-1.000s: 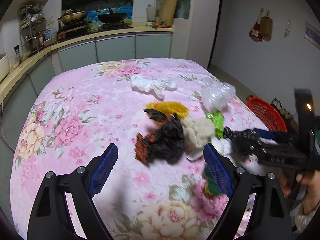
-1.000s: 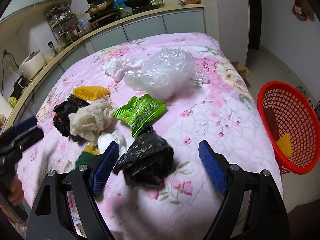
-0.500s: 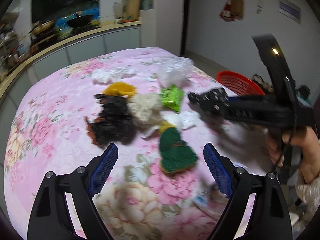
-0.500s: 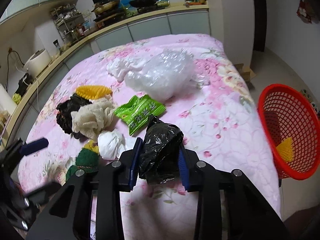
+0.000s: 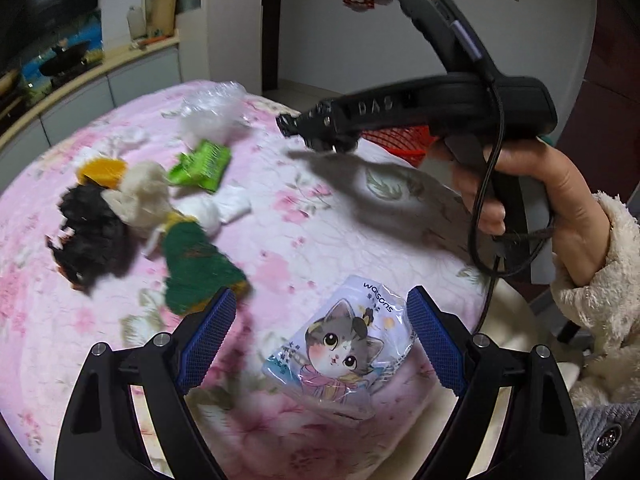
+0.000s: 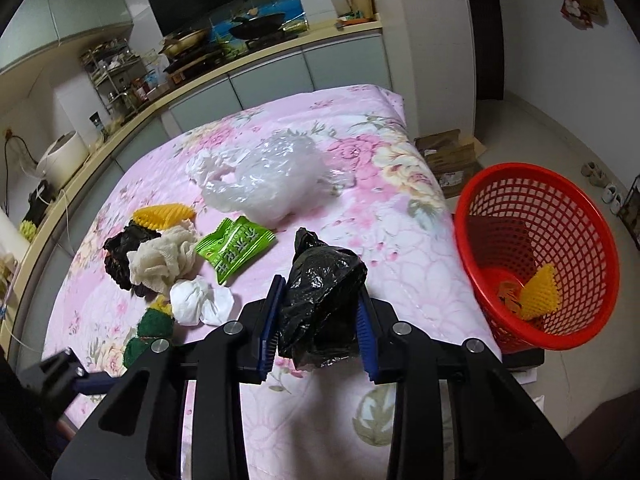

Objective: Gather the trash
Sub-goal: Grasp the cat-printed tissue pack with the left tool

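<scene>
Our right tongs clench the crumpled black plastic bag; our left tongs hang released over the cat-printed plastic packet.

A cat-printed packet is showing the brand "watsons"; the right gripper's black body is bearing raised letters "DAS".

left gripper: black frame | fingers: blue ribbed pads, silver screws | sleeve: cream fleece
</scene>
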`<state>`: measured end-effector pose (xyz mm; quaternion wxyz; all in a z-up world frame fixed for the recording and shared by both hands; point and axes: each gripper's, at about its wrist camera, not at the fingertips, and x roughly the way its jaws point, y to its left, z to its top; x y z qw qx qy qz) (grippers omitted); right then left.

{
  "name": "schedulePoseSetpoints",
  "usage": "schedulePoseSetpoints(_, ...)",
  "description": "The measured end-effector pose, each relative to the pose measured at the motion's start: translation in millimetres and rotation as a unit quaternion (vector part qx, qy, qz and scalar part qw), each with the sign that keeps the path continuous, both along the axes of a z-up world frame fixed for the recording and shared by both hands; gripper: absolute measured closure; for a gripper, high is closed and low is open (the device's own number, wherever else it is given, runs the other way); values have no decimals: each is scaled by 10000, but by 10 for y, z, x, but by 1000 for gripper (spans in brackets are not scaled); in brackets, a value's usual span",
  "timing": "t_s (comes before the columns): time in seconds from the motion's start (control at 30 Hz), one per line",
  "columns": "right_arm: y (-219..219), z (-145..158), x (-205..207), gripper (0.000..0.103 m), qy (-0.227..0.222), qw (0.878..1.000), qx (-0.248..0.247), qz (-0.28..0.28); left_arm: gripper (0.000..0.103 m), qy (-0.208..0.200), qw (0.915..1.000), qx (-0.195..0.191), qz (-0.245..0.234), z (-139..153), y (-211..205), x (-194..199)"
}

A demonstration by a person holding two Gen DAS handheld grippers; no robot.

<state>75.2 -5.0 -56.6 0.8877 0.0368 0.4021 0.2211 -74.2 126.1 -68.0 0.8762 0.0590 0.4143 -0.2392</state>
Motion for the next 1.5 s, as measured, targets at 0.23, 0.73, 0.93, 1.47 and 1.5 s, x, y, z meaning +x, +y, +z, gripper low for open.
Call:
schedulePoseSetpoints(0.23, -94, -15, -12, 70, 61, 9999, 76, -89, 23, 112, 9999, 113, -31, -120, -90, 2)
schedulePoseSetpoints(0.73, -238, 11, -67, 70, 28, 9997, 186, -175, 71, 77, 9996, 18, 283, -89, -71, 111)
schedulePoseSetpoints(0.93, -258, 63, -112, 70, -43, 9996, 224, -160, 71, -163, 9986, 62, 501, 69, -70, 189)
schedulePoseSetpoints(1.47, -282, 366, -234, 70, -456, 9984, 330, -78, 71, -593, 9874, 172, 1455, 446, 51, 590)
schedulePoseSetpoints(1.5, -280, 376, -241, 70, -473, 9983, 337, -76, 71, -629, 9865, 194, 1502, 468, 56, 605)
